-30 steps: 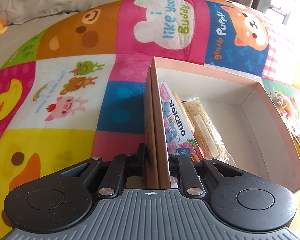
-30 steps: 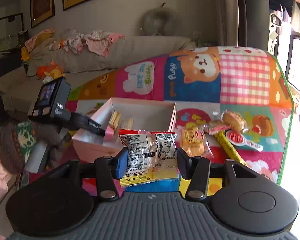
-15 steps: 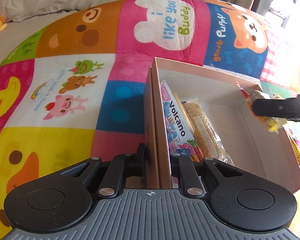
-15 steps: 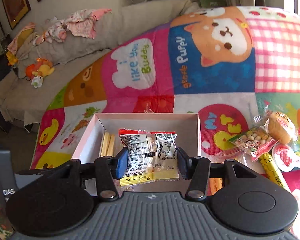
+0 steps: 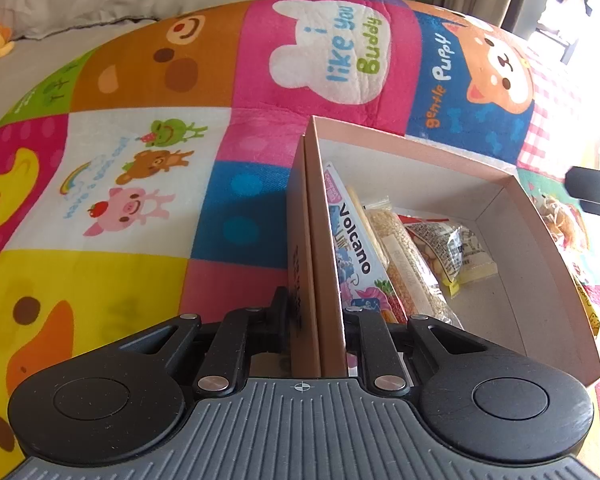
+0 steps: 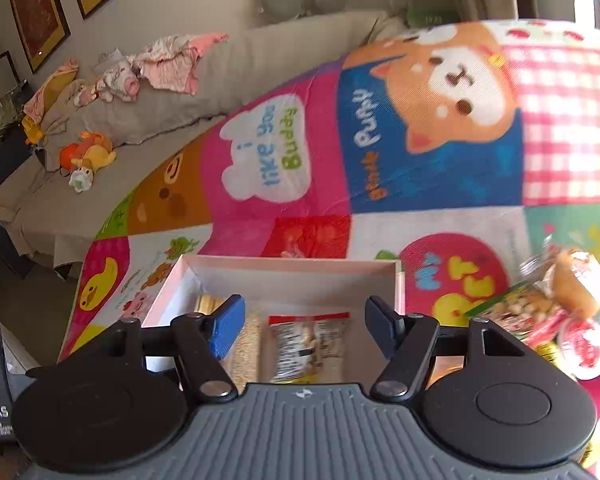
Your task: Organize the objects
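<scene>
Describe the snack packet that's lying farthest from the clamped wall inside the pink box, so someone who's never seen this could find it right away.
On the colourful animal play mat sits an open pink box. Along its left wall stand a Volcano pack and a clear bag of grains. Right of those lies the snack packet: crinkly clear plastic, red top strip, yellow bottom edge, black-and-white printed label facing up.

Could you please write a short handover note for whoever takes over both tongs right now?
Left tongs: shut on the pink box wall, steadying it.
Right tongs: opening, nothing gripped; the snack packet lies below them in the box.
In the box: Volcano pack, grain bag, snack packet.
Left: the loose snacks on the play mat beside the box.
</scene>
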A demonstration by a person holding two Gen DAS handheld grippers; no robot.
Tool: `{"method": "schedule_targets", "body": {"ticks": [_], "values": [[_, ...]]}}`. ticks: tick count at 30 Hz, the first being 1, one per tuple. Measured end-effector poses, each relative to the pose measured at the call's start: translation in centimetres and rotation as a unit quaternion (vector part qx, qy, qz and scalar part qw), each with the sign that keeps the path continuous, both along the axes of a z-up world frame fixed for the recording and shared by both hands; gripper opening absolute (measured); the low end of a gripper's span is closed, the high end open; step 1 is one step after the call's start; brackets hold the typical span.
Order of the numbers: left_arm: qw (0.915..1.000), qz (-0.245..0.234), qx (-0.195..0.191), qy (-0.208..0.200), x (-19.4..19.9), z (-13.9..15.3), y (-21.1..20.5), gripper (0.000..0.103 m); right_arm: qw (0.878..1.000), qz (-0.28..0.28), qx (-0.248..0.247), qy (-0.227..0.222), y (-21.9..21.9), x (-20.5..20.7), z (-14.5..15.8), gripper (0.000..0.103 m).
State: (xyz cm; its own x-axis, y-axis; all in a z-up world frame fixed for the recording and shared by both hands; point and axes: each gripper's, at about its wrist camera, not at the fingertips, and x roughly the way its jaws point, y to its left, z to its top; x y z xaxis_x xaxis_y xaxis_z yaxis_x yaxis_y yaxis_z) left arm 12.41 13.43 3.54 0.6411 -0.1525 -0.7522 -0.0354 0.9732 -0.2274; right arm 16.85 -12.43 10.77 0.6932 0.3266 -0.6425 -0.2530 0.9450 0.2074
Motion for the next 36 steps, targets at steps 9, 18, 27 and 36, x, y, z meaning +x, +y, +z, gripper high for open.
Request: {"method": "schedule_targets", "body": {"ticks": [9, 18, 27, 36], "values": [[1.0, 0.008, 0.004, 0.001, 0.0, 0.0, -0.2, 0.018, 0.995, -0.083, 0.021, 0.044, -8.9, -0.9, -2.7, 0.074], [0.9999, 0.008, 0.013, 0.006, 0.0, 0.1, -0.4, 0.017, 0.986, -0.078, 0.086, 0.117, -9.4, -0.4, -8.0, 0.053], [0.9998, 0.01, 0.015, 0.004, -0.1, 0.1, -0.5, 0.016, 0.989, -0.081, 0.066, 0.102, -11.8, -10.3, -7.5, 0.05], [0.9997, 0.014, 0.017, 0.006, -0.1, 0.2, -0.6, 0.016, 0.993, -0.106, -0.026, 0.052, -11.0, -17.4, -6.8, 0.067]]}}
